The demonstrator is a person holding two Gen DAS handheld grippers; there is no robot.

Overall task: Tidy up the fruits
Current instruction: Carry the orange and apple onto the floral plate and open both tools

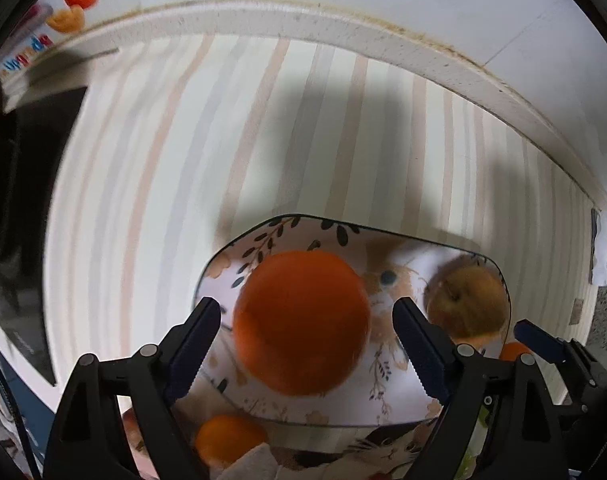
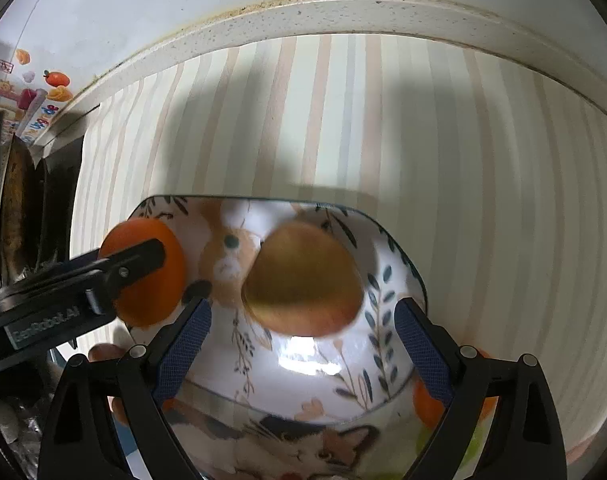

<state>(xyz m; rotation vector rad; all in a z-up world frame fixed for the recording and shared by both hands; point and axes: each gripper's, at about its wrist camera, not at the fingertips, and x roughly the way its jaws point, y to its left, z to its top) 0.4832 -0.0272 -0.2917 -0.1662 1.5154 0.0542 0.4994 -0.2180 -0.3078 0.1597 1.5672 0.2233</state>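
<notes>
Release step, judging by the layout: two fruits just set into the bowl (image 1: 239,252), more waiting outside it.

Left gripper (image 1: 307,316) spread wide, pads clear of the orange (image 1: 301,326) that sits between them at the bowl's centre. Right gripper (image 2: 303,320) likewise spread, nothing pinched; the apple (image 2: 303,280) lying loose between its fingers, at 3 o'clock of the orange in the left view.

Next, probably: lift straight up, then go for another orange (image 1: 227,436) at 7 o'clock outside the rim (half hidden by a finger).

Bowl glossy glazed ceramic, softly squared, printed with leaves and a cat. Orange round, matte. Apple smooth, yellow-brown, dimpled at the stem. Striped cloth (image 1: 183,160) flat beneath.
</notes>
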